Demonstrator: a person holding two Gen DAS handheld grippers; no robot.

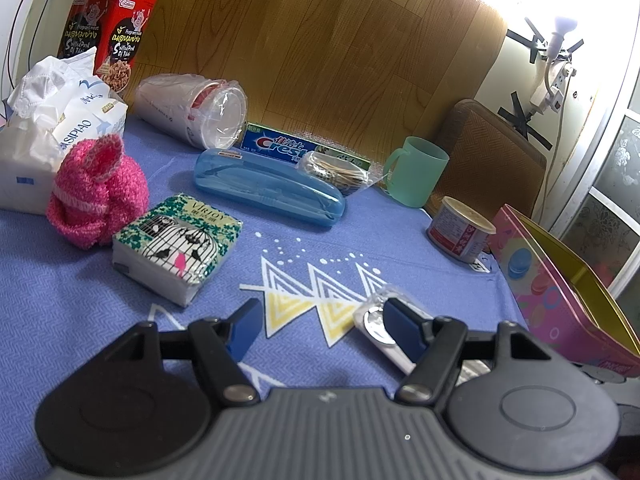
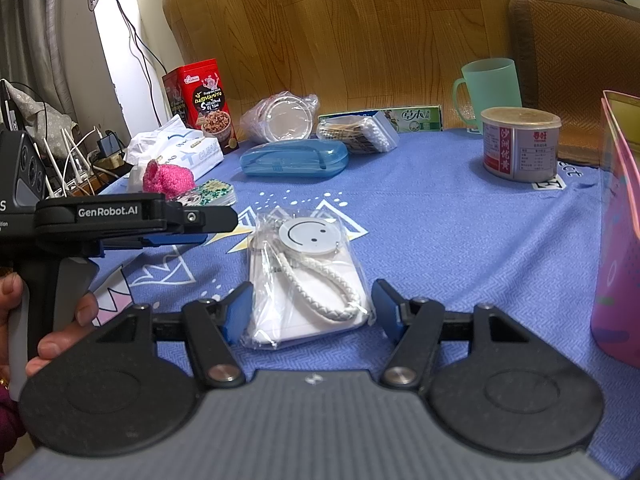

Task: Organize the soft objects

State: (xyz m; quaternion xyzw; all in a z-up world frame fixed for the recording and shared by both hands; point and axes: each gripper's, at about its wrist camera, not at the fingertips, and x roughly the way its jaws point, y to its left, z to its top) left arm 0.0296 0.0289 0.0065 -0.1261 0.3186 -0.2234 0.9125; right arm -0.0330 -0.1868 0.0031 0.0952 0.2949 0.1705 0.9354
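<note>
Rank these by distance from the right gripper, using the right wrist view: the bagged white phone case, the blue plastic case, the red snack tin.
1. Bagged white phone case, between the right gripper fingers.
2. Blue plastic case, mid-table, slightly left.
3. Red snack tin, far left, at the table's back.

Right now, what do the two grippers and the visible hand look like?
Both the left gripper and the right gripper have black linkage arms with silver pivot screws, blue finger pads, round black discs and a ribbed grey body. In the right wrist view, the left one shows white "GenRobot.AI" lettering. The bare left hand grips its handle; a dark red sleeve edge shows.
</note>
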